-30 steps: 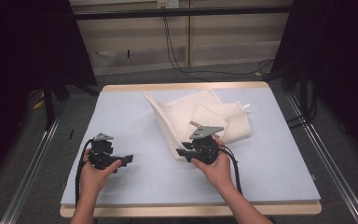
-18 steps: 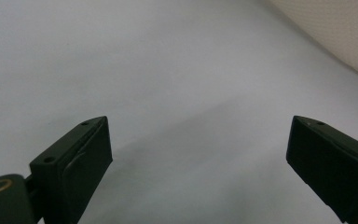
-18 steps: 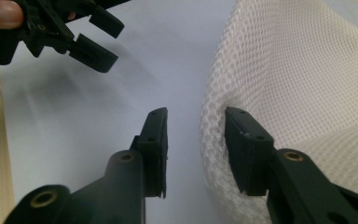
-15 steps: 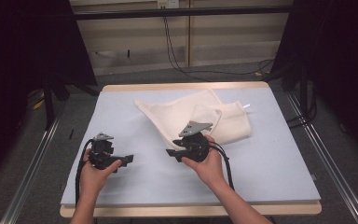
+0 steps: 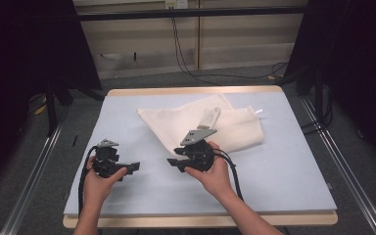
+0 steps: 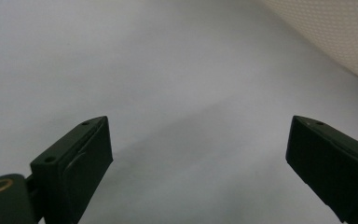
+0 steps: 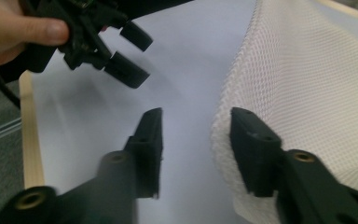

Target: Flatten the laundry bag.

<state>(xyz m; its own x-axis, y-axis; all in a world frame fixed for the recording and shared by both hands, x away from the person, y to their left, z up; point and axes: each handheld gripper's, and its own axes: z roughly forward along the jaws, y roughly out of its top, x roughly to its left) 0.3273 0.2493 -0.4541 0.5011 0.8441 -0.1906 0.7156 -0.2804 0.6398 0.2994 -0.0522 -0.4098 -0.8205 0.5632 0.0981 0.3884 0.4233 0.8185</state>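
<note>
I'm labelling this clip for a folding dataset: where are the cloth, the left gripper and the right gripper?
cloth [image 5: 186, 125], high view, on its flat near-left layer.
left gripper [image 6: 198, 154], left gripper view, midway between its wide-apart jaw tips.
right gripper [image 7: 196, 128], right gripper view, midway between its jaw tips, beside the cloth's edge.

The left claw [image 6: 200, 158] looks down along its two black jaws, which rise from the bottom corners and stand wide apart with nothing between them. The near-left jaw shows a flat inner pad, two small screw holes along its top edge and a brass-ringed hole at its base. The other jaw is cut off by the right edge. Beneath them lies the pale grey-blue worktop [image 6: 135, 65], smooth, with a soft diagonal shadow running across its middle. In the upper right corner lies a cream waffle-weave cloth [image 6: 335, 32], its edge slanting down to a rounded corner at the right border, well apart from both jaws.
</note>
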